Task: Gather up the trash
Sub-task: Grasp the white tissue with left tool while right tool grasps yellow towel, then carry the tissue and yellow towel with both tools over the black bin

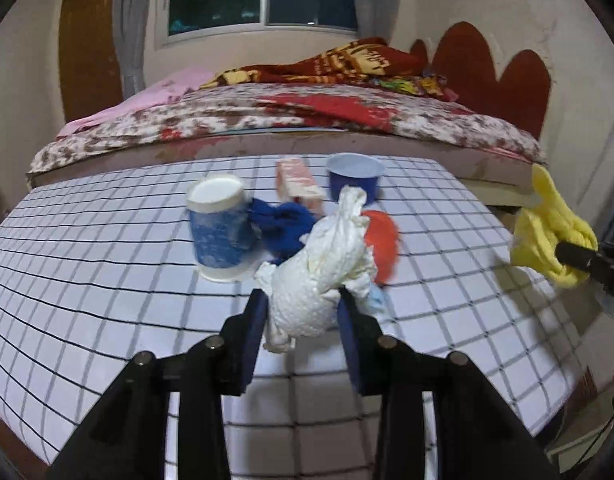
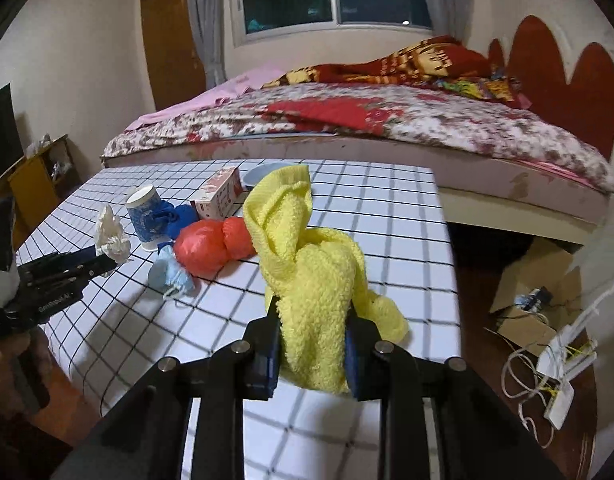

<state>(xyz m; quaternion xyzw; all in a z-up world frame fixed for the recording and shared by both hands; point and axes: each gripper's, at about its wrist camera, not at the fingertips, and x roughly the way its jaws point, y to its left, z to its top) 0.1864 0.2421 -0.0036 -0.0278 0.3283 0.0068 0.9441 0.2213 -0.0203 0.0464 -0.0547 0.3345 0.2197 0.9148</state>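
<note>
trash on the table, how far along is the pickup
No bin in view, so nothing looks done. In hand: left gripper holds a tissue wad, right gripper a yellow cloth. Left: cup, red bag, carton, blue wad.

the yellow towel (image 2: 315,280) is rough looped terry cloth; the white paper wad (image 1: 319,276) is embossed and crumpled (matt). the orange bag (image 2: 211,246) looks glossy plastic, the bench (image 2: 387,248) covering smooth with a grid print.

The yellow cloth (image 2: 315,280) hides most of the blue bowl (image 2: 263,174); the carton's (image 2: 223,196) print is unreadable.
</note>
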